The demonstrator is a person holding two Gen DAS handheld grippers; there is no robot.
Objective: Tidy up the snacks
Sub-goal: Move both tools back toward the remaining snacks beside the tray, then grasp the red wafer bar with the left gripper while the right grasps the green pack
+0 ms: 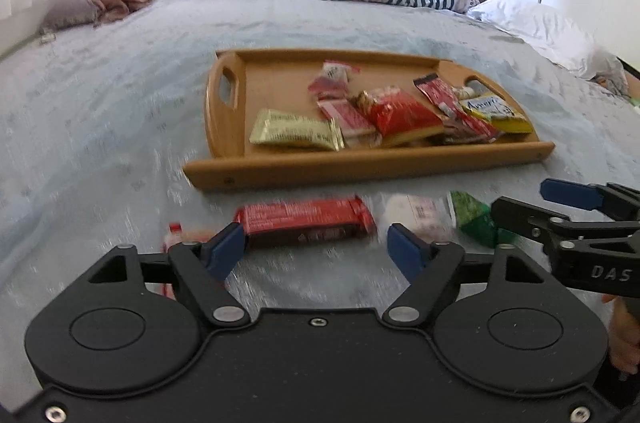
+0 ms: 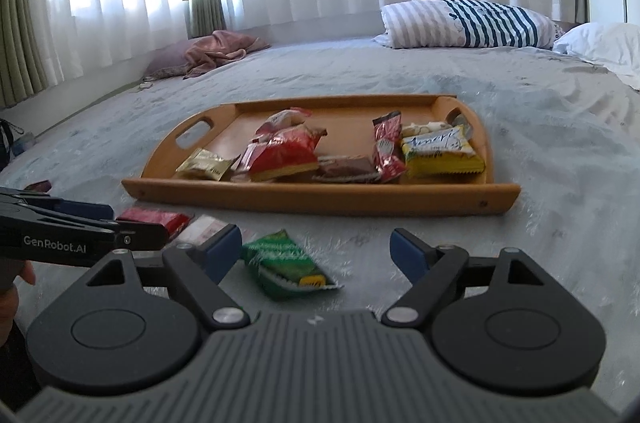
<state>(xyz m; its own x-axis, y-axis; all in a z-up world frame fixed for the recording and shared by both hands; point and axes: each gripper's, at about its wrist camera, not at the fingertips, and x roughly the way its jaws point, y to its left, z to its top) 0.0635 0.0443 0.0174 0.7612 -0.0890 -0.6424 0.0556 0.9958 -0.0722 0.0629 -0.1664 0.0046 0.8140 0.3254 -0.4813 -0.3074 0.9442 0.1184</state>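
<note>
Both tongs wide, empty — left tongs (image 1: 316, 249) at red bar (image 1: 306, 222), right tongs (image 2: 316, 250) over green packet (image 2: 286, 263).

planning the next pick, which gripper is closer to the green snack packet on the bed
Right. The right gripper has the green packet lying between its open fingers; the left gripper sits off to its side, over the red bar.

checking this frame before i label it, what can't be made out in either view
- Small red and white snack: left wrist view, blurred and partly behind the left gripper's finger; type unreadable.
- White packet: left wrist view, motion blur smears its print.
- Dark red item: right wrist view, mostly hidden behind the left gripper.
- Wooden tray: wrappers overlap, so the count is uncertain.
</note>
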